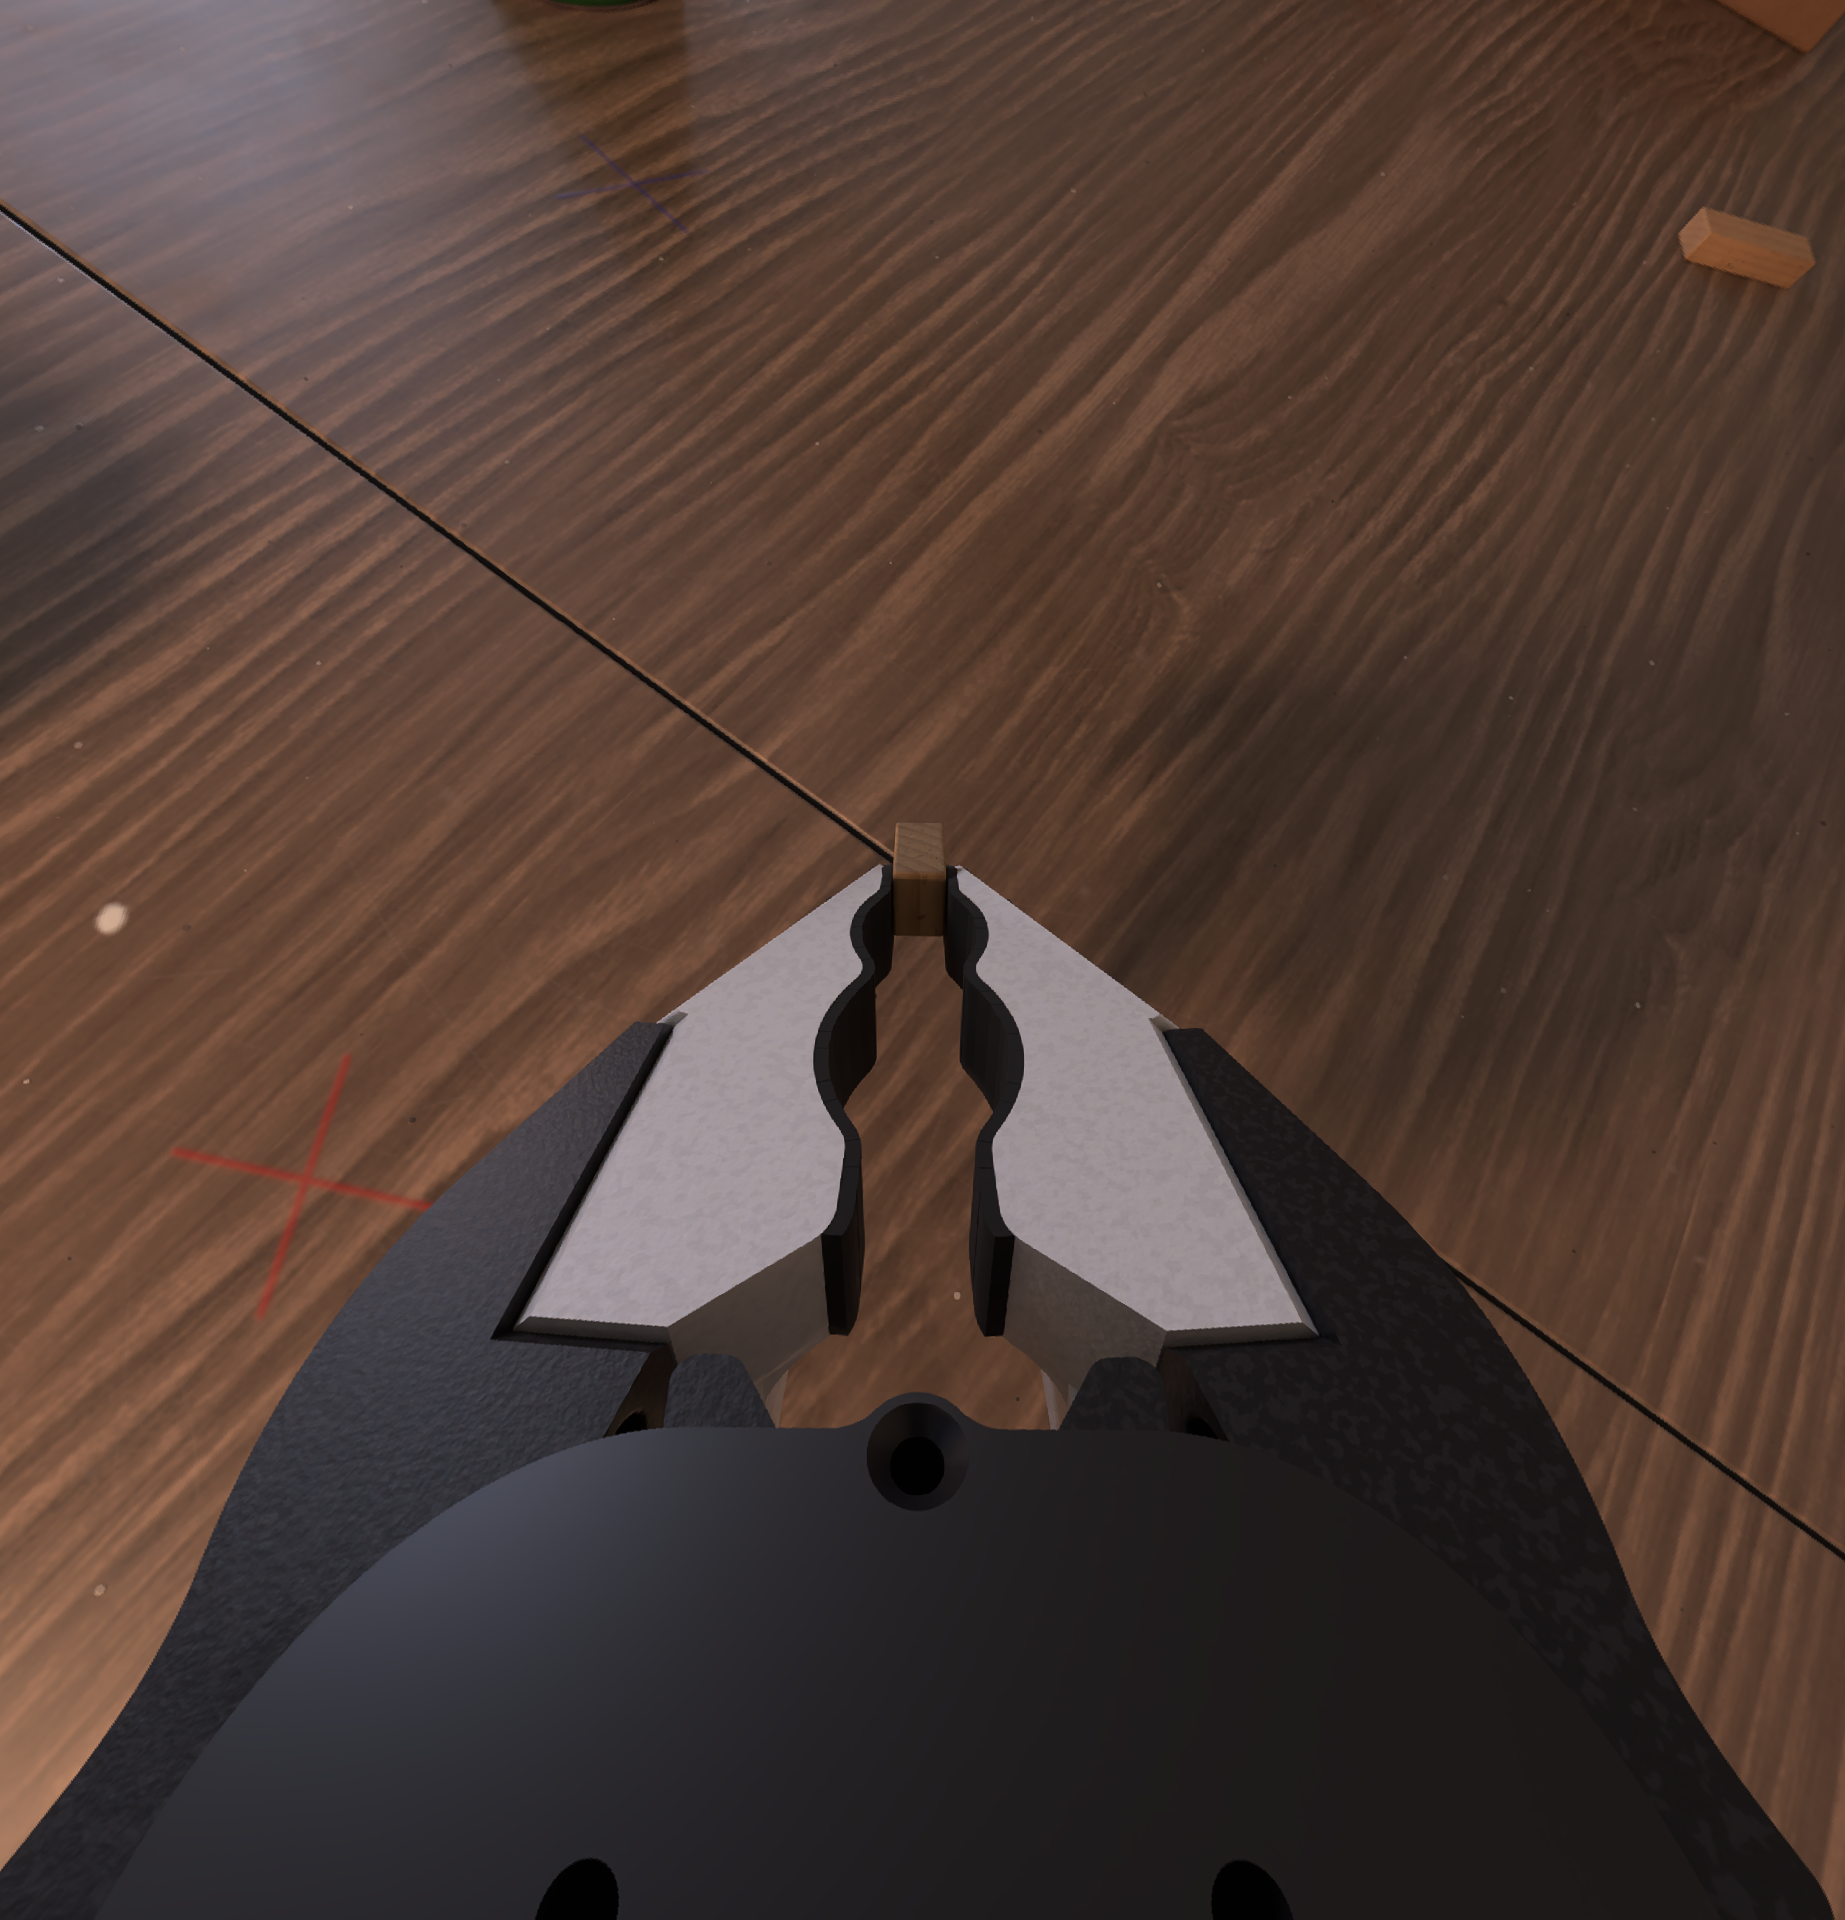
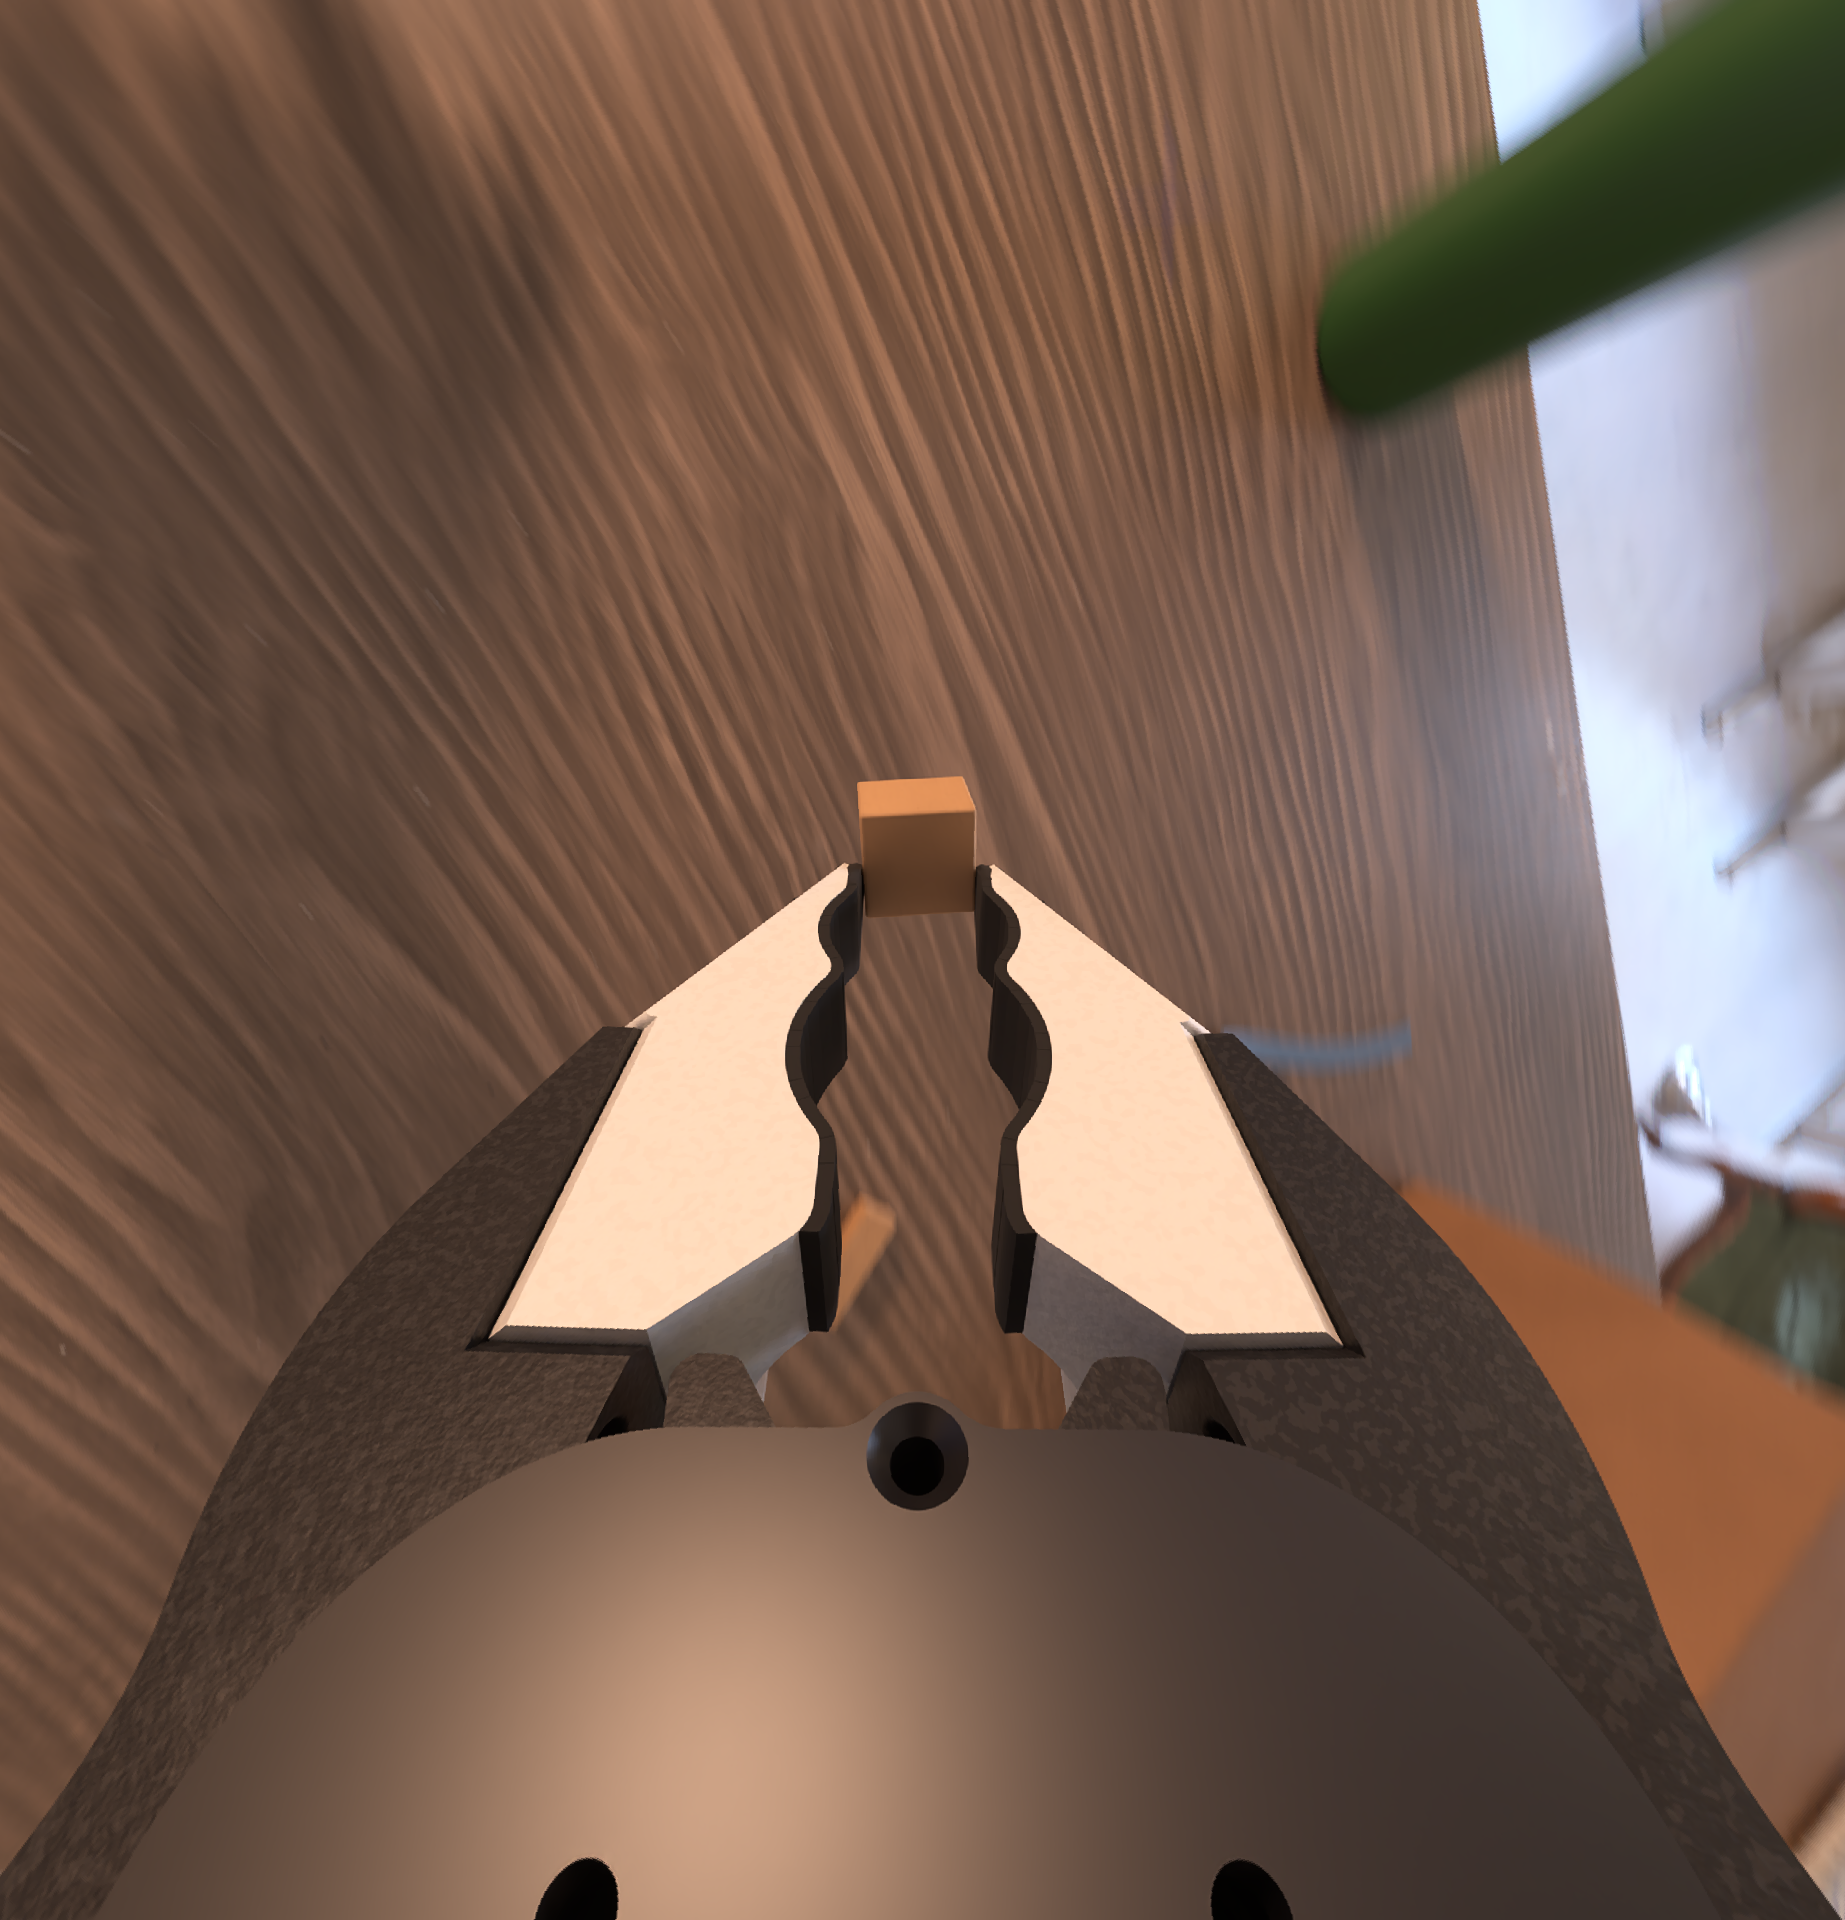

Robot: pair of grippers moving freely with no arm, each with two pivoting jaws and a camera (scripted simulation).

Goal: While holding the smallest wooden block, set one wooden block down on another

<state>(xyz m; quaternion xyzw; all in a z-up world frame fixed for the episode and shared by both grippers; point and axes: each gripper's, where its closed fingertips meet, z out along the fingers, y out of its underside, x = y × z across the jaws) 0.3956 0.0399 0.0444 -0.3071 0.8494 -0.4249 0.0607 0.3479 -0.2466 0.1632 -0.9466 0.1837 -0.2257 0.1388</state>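
My left gripper [image 1: 919, 896] is shut on a small pale wooden block [image 1: 919, 878], held at the fingertips above the dark wooden table [image 1: 1105, 468]. A longer wooden block [image 1: 1745, 247] lies flat on the table far to the right. My right gripper [image 2: 918, 883] is shut on a wider orange-tan wooden block [image 2: 916, 847], held above the table [image 2: 482, 520]. Between the right fingers, lower down, a thin wooden block [image 2: 864, 1252] shows on the table, partly hidden by the left finger.
A corner of a larger wooden piece [image 1: 1796, 21] sits at the top right of the left wrist view. A green rod [image 2: 1583, 229] reaches over the table edge [image 2: 1562, 727]. A large orange-brown slab [image 2: 1645, 1455] lies at the lower right. A seam [image 1: 430, 520] and a red cross [image 1: 305, 1179] mark the table.
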